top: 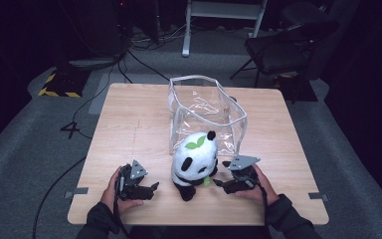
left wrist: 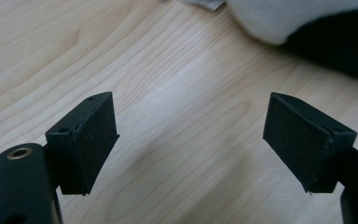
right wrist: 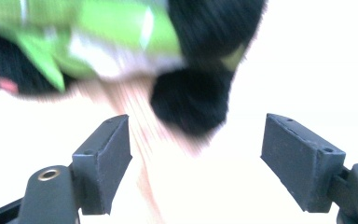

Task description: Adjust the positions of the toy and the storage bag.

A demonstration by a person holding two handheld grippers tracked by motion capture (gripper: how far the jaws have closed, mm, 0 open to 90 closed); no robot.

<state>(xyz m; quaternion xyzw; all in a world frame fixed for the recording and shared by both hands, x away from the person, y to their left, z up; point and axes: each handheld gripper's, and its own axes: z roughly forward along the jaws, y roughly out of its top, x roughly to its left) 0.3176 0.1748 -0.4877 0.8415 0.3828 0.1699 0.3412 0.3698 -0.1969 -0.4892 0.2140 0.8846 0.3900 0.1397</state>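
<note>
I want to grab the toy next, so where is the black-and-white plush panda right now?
In the high view the black-and-white plush panda sits near the table's front edge, between the left gripper and right gripper, just in front of the clear plastic bag.

The plush panda [top: 195,164] and the clear bag [top: 206,117] behind it block the table's [top: 129,119] middle; bare wood lies open left and right.

A: What do the two tools look like?

B: Both are black. The left gripper [top: 151,187] and the right gripper [top: 218,182] each carry a grey three-cornered plate on top, and a dark cable trails back from each.

A: And up close?

B: The jaws end in flat, matt black blocks with small holes in their edges. A brass-coloured ring sits in the rounded black arm beside the block.

A: Clothing?

B: Dark sleeves reaching to the wrists.
</note>
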